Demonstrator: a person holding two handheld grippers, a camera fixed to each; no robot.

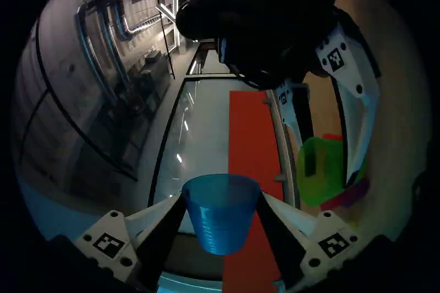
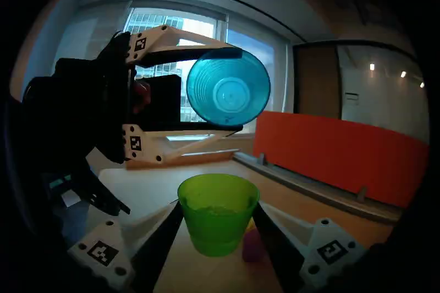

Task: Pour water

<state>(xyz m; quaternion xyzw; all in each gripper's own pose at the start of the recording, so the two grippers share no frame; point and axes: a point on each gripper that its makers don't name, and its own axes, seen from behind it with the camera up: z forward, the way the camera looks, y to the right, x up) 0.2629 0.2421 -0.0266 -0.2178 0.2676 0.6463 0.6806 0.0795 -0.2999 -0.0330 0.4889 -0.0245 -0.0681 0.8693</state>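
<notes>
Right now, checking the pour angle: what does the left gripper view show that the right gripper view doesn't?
Left gripper view: the blue cup side-on, ribbed wall held by the left gripper. Right gripper view: that cup's mouth and inside, tipped on its side; the green cup upright in the right gripper. Both: both cups, both grippers, the red partition.
</notes>
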